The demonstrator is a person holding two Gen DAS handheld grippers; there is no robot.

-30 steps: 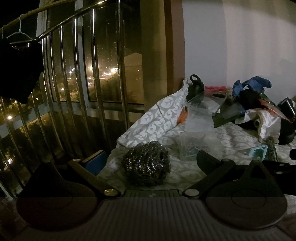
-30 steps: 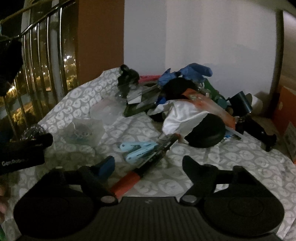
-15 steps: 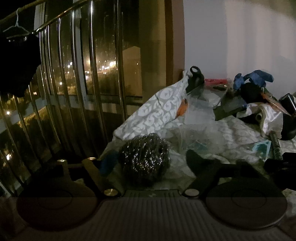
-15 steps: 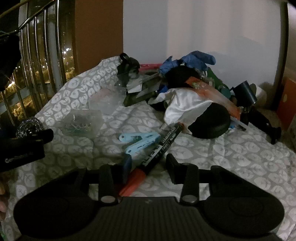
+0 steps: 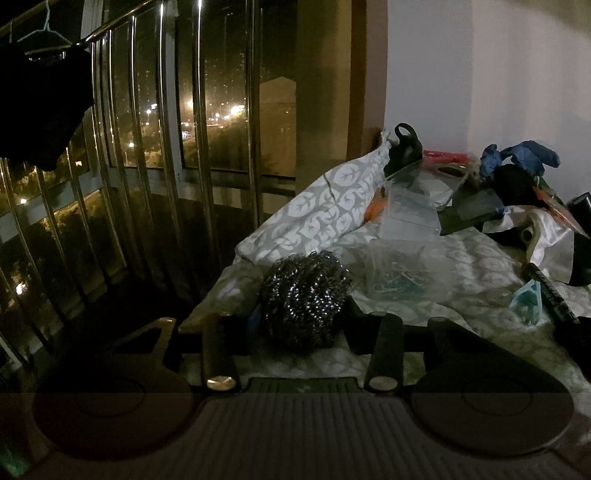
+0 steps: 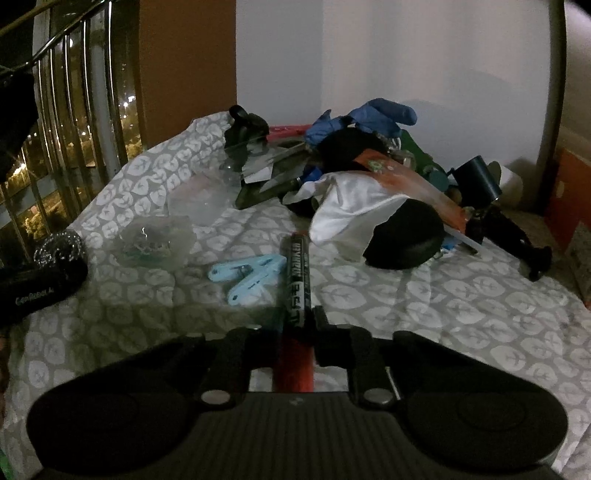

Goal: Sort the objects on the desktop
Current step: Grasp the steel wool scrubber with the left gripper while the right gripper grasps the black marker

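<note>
A curved steel railing (image 5: 122, 177) fills the left, with city lights (image 5: 221, 110) beyond it in the dark. A dark garment (image 5: 37, 107) hangs on a wire hanger (image 5: 44, 31) at far left. A white wall (image 6: 424, 55) stands behind, a brown pillar (image 6: 184, 62) beside it.

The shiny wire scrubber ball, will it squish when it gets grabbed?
Probably. The steel wool ball looks like loose springy coils, so it should squash, then bounce back. It seems light, and being round, it may roll if the closing left hand-held gripper nudges it.
</note>
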